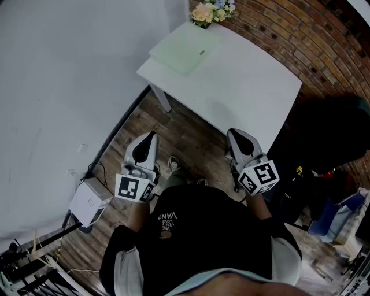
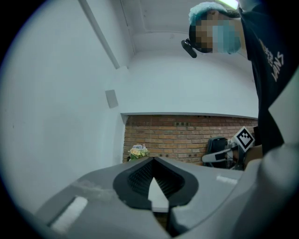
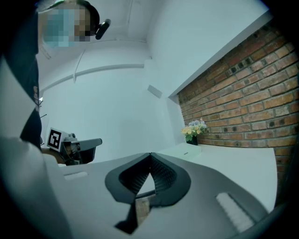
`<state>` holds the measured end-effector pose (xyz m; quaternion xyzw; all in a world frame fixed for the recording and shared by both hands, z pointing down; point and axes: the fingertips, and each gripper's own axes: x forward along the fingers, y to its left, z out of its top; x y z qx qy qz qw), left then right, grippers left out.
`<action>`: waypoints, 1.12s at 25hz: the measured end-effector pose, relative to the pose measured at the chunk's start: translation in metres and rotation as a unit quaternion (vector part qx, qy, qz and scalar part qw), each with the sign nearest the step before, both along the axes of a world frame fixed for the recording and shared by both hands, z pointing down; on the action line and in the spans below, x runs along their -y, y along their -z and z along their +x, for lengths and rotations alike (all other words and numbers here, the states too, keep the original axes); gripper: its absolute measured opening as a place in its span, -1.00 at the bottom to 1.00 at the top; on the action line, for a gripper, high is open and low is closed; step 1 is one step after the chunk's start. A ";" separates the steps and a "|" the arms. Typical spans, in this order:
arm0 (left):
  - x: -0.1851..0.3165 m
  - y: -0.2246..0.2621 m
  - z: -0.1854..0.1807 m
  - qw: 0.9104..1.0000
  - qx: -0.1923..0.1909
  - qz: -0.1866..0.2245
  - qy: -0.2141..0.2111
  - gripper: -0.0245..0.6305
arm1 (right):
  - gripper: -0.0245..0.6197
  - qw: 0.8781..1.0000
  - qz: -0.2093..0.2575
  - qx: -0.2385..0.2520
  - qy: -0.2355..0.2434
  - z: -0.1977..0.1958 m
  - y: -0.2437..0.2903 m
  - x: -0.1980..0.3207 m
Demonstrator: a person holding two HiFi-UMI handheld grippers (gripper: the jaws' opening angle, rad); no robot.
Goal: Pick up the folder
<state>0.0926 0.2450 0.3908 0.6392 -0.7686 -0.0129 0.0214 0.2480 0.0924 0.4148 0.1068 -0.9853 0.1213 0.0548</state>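
The pale green folder (image 1: 184,49) is lying flat on the far corner of the white table (image 1: 243,87), beside the flowers (image 1: 211,11) and square with the table's edges. I cannot make out its long axis. The left gripper (image 1: 151,137) and right gripper (image 1: 233,134) are hovering well apart from it, jaws pressed together and empty.
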 end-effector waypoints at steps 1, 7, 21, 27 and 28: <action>0.001 0.000 -0.008 1.000 -0.001 0.000 0.000 -0.93 | -0.93 1.000 -0.001 0.001 -0.001 -0.008 0.001 0.002; 0.007 0.002 -0.058 1.000 0.002 0.004 -0.013 -0.93 | -0.93 1.000 0.003 0.003 -0.014 -0.055 0.003 0.007; 0.026 -0.002 -0.143 0.997 -0.004 -0.001 -0.073 -0.93 | -0.93 0.997 0.009 0.004 -0.077 -0.128 0.005 0.012; 0.033 -0.006 -0.165 0.996 -0.013 -0.010 -0.093 -0.93 | -0.93 0.995 0.001 0.000 -0.097 -0.144 0.001 0.011; 0.034 -0.007 -0.169 0.996 -0.014 -0.011 -0.092 -0.93 | -0.93 0.995 -0.001 0.000 -0.097 -0.147 0.000 0.011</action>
